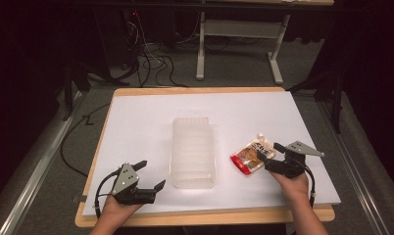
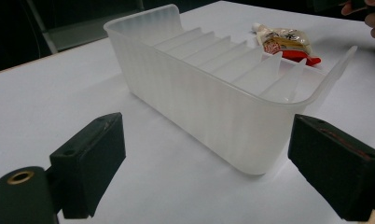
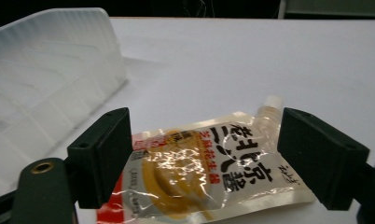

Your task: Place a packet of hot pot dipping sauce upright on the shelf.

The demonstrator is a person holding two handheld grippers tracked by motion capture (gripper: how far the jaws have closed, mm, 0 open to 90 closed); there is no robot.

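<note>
High view. A flat sauce pouch [image 1: 251,156] lies on the white worktop [image 1: 151,122], right of centre: clear film with orange-brown filling, a red band along its near-left end, a small white spout at the far end. The right gripper [image 1: 269,154] sits at its near-right side, jaws apart around the pouch's edge; contact cannot be told from here. A translucent ribbed bin [image 1: 193,152] stands lengthwise mid-worktop, just left of the pouch, a narrow strip of bare surface between them. The left gripper [image 1: 150,175] rests near the front left corner, jaws wide, nothing between them. Broad open surface behind the bin and pouch; the worktop's right edge is near the right hand, the front edge close under both wrists.

Left gripper view. Jaws spread wide on either side of the bin's [image 2: 209,107] near rounded end, not touching it. Slanted dividers show inside the bin. The pouch [image 2: 288,44] lies beyond its far wall. Bare white surface runs to the left.

Right gripper view. The pouch [image 3: 209,172] lies flat between the two jaws, which stand fairly wide with gaps on both sides. Black characters and a line of red print on crinkled, glossy film; spout [image 3: 269,109] toward the right jaw. The bin's wall [image 3: 50,84] rises close on the left; open worktop ahead.
</note>
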